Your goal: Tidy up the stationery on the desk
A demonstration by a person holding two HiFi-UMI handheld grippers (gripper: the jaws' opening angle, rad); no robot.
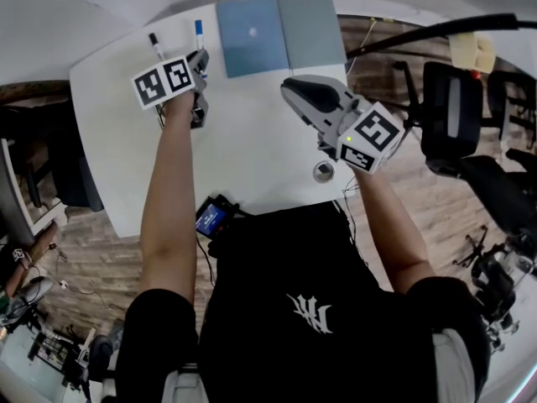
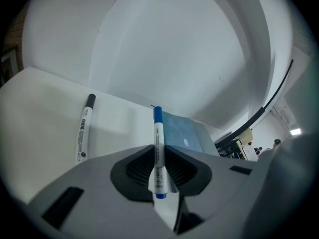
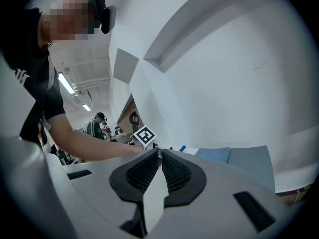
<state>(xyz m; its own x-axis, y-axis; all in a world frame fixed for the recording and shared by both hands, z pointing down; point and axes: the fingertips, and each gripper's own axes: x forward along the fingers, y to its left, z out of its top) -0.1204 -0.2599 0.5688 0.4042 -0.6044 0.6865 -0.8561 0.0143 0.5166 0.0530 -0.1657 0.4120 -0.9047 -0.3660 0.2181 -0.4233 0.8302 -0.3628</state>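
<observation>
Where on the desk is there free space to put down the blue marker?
The widest bare patch is the middle of the desk, between the open blue folder at the far edge and the small round object near the front. The near left part is also bare. The far left is crowded: the black marker lies there.

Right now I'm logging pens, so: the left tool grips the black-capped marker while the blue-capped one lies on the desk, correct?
No: the left tool grips the blue-capped marker, and the black-capped marker lies on the desk, as the left gripper view shows.
</observation>
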